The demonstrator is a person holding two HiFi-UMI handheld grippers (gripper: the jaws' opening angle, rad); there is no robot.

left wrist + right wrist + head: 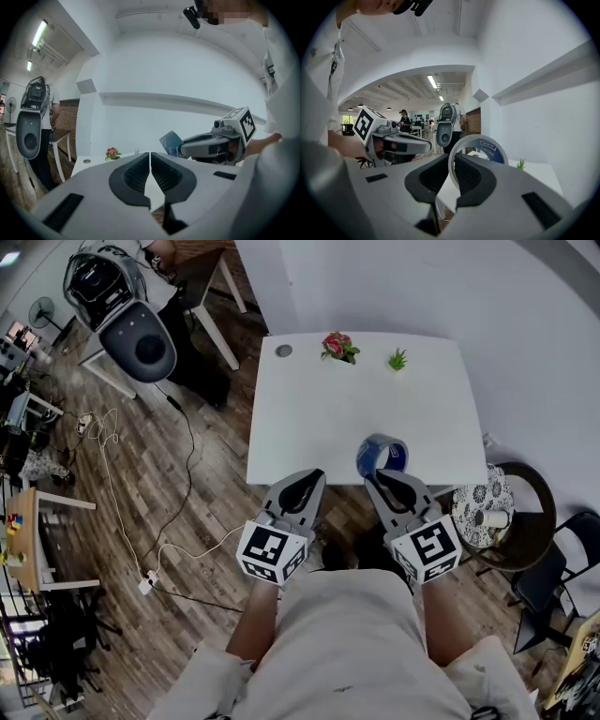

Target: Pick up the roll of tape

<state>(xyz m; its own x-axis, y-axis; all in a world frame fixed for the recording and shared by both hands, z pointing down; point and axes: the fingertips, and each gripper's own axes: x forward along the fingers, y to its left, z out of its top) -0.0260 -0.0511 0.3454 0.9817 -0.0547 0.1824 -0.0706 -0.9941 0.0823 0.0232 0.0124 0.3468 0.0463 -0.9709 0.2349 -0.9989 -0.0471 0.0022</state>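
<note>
A roll of tape with a blue core hangs upright over the near edge of the white table, pinched by its rim in my right gripper. In the right gripper view the roll of tape stands up between the jaws, which are shut on its near wall. My left gripper sits beside it to the left at the table's near edge, shut and holding nothing. From the left gripper view, the left gripper has its pads pressed together, and the roll of tape shows beyond it in the right gripper.
A small pink flower pot and a small green plant stand at the table's far side, with a round grommet at the far left corner. A round patterned side table and a dark chair are to the right. Cables lie on the wooden floor at left.
</note>
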